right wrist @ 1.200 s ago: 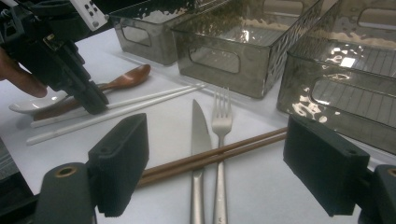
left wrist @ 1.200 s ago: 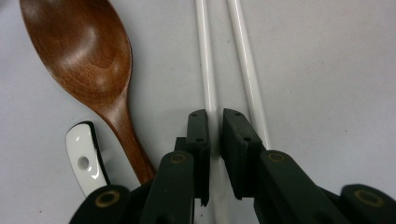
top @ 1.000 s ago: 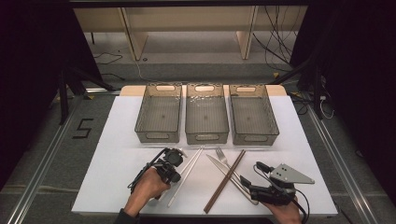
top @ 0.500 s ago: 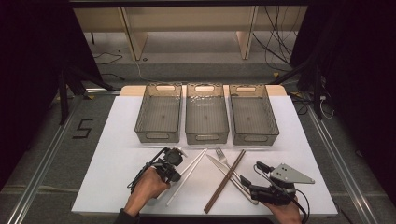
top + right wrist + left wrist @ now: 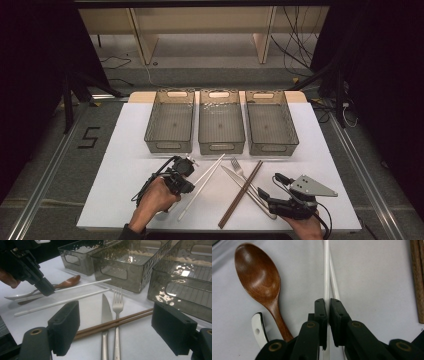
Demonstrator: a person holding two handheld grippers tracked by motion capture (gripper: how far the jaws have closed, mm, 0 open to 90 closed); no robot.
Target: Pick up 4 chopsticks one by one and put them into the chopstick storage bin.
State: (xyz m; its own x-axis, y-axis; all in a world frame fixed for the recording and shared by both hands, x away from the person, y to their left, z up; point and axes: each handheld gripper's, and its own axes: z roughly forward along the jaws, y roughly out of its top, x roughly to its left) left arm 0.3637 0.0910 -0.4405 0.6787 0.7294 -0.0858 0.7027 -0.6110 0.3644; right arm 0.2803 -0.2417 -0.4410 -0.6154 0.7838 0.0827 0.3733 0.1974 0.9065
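Three clear bins stand side by side at the far end of a white table; all other positions are given relative to the middle bin. Just in front of it lie two white chopsticks, slanting toward the near left. The left gripper, held in the person's left hand, rests at these sticks to the front left of the middle bin. In the left gripper view its jaws stand nearly together, with one white chopstick running into the narrow gap between them and the other passing under the right-hand jaw; whether the stick is actually clamped cannot be told. A wooden spoon lies just beside the jaws. In front of the middle bin a pair of brown chopsticks crosses a metal knife and fork. The right gripper sits to the front right, jaws wide apart and holding nothing.
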